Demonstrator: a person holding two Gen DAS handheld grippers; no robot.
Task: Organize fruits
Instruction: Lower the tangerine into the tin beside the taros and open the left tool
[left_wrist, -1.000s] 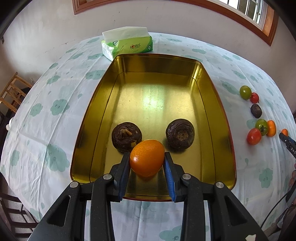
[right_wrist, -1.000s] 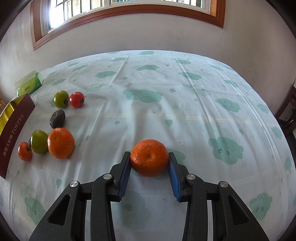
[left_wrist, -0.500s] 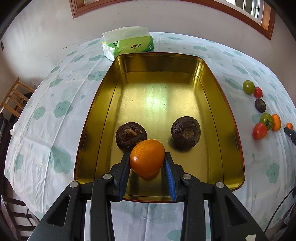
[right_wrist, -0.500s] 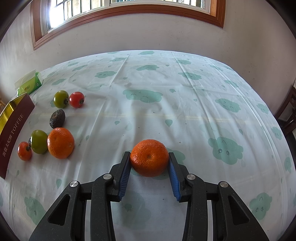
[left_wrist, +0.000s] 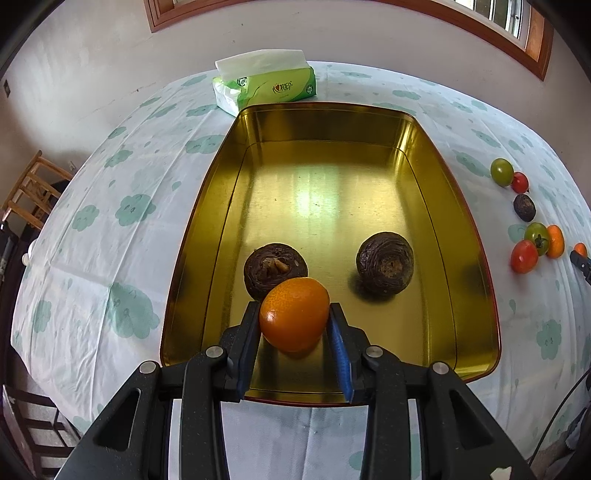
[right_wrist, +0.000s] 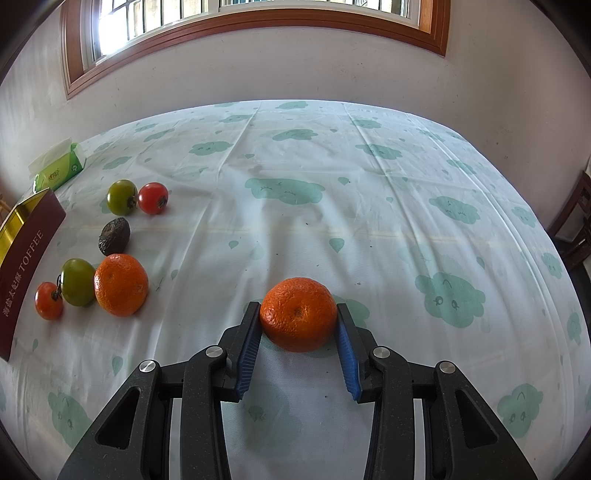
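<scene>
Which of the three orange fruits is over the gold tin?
The smooth orange fruit clamped in the left hand-held gripper, just above the shiny gold metal tin. The other two oranges sit on the cloud-print tablecloth.

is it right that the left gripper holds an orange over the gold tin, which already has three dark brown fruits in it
Not quite: the count is off. The left wrist view shows the left gripper shut on an orange over the gold tin, but the tin holds only two dark brown fruits, one just behind the orange and the other to its right. The rest stands.
</scene>
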